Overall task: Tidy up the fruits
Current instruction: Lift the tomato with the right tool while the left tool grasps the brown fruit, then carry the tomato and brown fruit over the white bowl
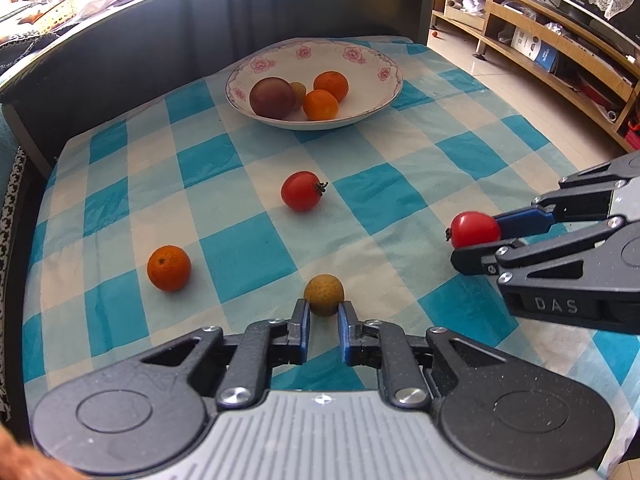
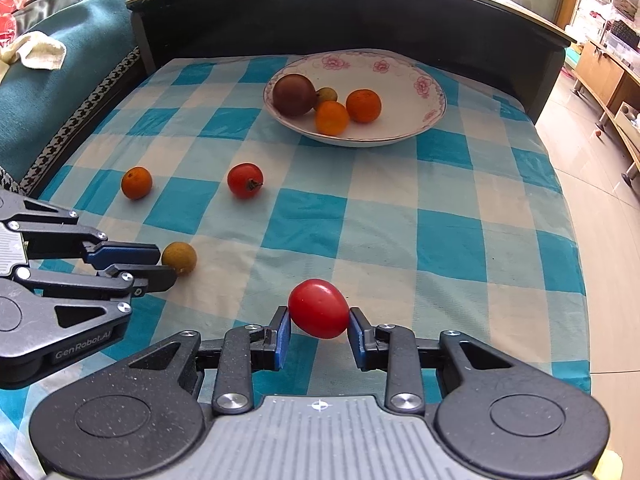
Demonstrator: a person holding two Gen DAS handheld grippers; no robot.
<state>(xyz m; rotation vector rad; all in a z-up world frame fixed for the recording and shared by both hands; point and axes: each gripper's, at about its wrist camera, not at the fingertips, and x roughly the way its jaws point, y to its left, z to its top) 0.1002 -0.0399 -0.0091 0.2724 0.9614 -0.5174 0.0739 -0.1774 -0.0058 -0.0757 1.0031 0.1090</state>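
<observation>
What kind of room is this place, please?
Probably a home living room: a low table under a checked tablecloth, a flowered bowl of fruit, a cushioned sofa beside it, and wooden shelving along the wall.

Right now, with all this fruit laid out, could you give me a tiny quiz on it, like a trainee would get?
1. How many fruits lie in the bowl?
2. True or false: the left gripper is shut on an orange.
3. The right gripper holds: A) a red tomato B) a lemon C) nothing.

Key: 1. Four. 2. False; it is shut on a small brownish fruit. 3. A.
</observation>
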